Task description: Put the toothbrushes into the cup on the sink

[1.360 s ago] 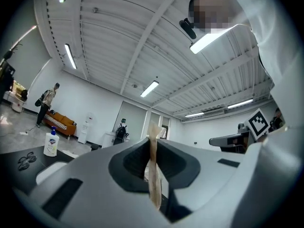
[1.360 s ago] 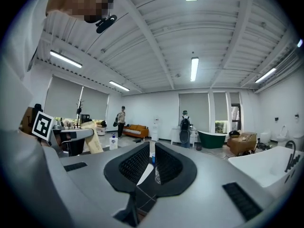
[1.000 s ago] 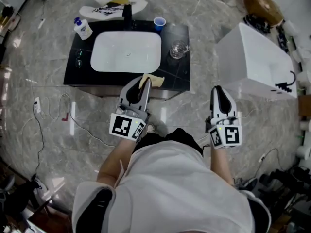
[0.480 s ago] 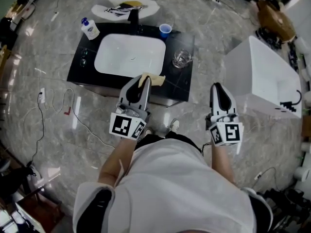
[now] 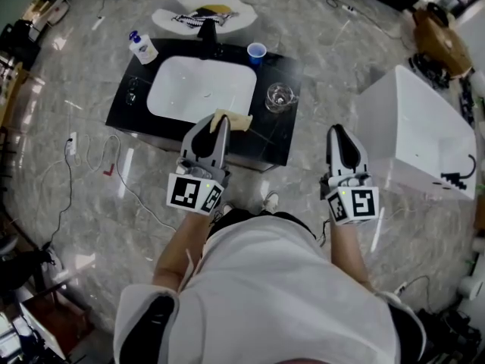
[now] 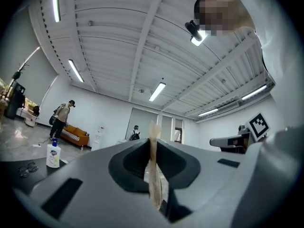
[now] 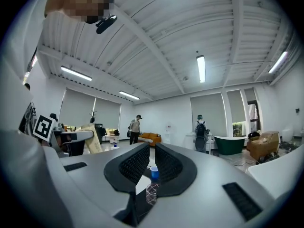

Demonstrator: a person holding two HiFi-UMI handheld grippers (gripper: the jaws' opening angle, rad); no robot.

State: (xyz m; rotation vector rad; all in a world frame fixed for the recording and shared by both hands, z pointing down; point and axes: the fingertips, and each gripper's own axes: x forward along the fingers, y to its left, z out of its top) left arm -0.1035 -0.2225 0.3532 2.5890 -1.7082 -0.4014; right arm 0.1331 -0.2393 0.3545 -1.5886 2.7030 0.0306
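Observation:
My left gripper [image 5: 218, 121] is shut on a flat tan piece [image 5: 236, 120], thin like paper or a packet, held over the front edge of the black sink counter [image 5: 132, 111]. In the left gripper view the tan piece [image 6: 155, 184] stands edge-on, pinched between the jaws of the left gripper [image 6: 153, 144]. My right gripper [image 5: 338, 132] hangs over the floor right of the counter, shut with nothing in it. A blue cup [image 5: 257, 51] stands at the counter's back right, also seen as the blue cup [image 7: 154, 173] beyond my right gripper [image 7: 151, 151]. No bare toothbrush shows.
A white basin [image 5: 201, 89] fills the counter's middle, with a black faucet [image 5: 206, 30] behind it. A clear glass [image 5: 279, 97] stands at the right, a soap bottle [image 5: 142, 48] at the back left. A white bathtub [image 5: 413, 127] stands to the right. Cables lie on the floor at left.
Both grippers have come a little closer to the sink counter; the left one's tip now reaches further over its front edge. The grip on the tan piece is unchanged.

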